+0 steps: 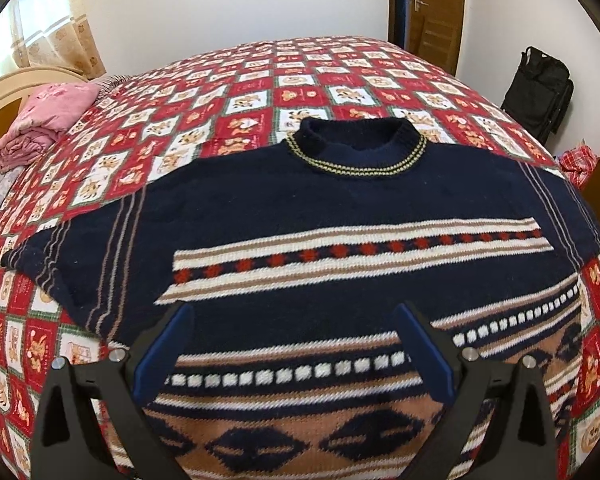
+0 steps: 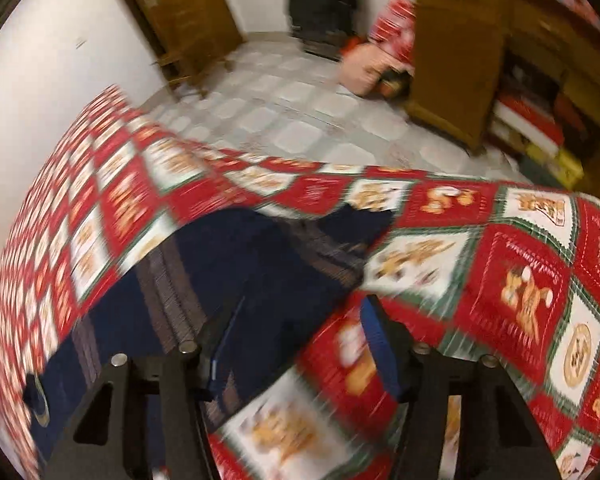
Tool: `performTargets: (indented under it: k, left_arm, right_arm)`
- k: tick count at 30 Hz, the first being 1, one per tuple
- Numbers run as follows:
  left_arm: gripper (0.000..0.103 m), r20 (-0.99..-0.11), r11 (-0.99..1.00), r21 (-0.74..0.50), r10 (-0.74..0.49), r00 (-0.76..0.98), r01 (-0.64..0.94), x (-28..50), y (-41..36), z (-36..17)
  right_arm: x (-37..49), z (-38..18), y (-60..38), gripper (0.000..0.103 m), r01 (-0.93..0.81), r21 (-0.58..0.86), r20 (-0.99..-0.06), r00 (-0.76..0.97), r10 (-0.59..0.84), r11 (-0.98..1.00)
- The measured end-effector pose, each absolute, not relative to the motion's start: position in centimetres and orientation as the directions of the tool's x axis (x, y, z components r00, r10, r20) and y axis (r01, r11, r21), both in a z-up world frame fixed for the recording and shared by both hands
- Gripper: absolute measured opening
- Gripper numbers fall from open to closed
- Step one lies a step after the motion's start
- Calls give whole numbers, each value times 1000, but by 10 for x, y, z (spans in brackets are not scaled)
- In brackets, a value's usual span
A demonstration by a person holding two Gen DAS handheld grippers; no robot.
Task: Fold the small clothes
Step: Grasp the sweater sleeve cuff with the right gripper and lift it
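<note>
Navy patterned sweater (image 1: 340,208) lies flat on the bed (image 1: 220,92), collar far. Left tool (image 1: 292,344) hovers spread over its hem. Right tool (image 2: 300,340), blurred, stands spread over a sleeve (image 2: 260,264), gripping nothing. Only the right view shows the shelf (image 2: 540,120) stacked with boxes; only the left shows a pink blanket (image 1: 48,120).

A home bedroom, bed (image 1: 260,92) under a red patchwork quilt, curtains (image 1: 56,24), wooden door (image 1: 434,4), tiled floor (image 2: 300,120)
</note>
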State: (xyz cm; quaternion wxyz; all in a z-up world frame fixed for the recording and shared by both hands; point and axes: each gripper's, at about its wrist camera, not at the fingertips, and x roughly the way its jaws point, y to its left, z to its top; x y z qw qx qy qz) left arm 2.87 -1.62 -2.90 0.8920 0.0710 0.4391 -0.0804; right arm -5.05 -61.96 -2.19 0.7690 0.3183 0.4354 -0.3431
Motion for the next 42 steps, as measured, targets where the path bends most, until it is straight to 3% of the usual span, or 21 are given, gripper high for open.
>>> performTargets:
  k: [3,6,9,17,28,29,32,37,42]
  left_arm:
    - [102,-805,977,59,-74,589,203,35,-25,-34]
    - [102,-816,974,70,-69,574,216,39,-32,-39]
    - [102,-820,972,84,-58,569,220,42,-37,-42]
    - [102,-827,975,92,-37,561,201,48,-38,-44]
    - [102,-834,976,99,-26,552,194,54,-40,-47]
    - [102,-835,976,98,-25,549,194,55,-41,-48]
    - [102,-837,974,100,-26,546,201,55,-44,-49]
    - [102,-836,973,101,-31,548,209,53,-44,-48]
    - [102,-835,974,82,-47,548,209,51,-40,-44]
  right_arm:
    - [-43,-46,-632,58,821,209,-911,361,-199,532]
    - [-31,-65,-643,38,814,248,-915,374,-148,526]
    - [-25,-74,-647,33,835,215,-926,338,-165,506]
    - [-20,-83,-660,33,885,207,-952,281,-124,417]
    - [1,-96,-674,33,881,-6,-990,63,-130,473]
    - [3,-97,-675,33,877,27,-991,88,-105,480]
    - [1,-109,-675,5,872,163,-983,184,0,462]
    - [-32,-81,-673,4,850,305,-908,396,-138,429]
    - [-51,-11,-638,4,753,352,-780,564,-270,556]
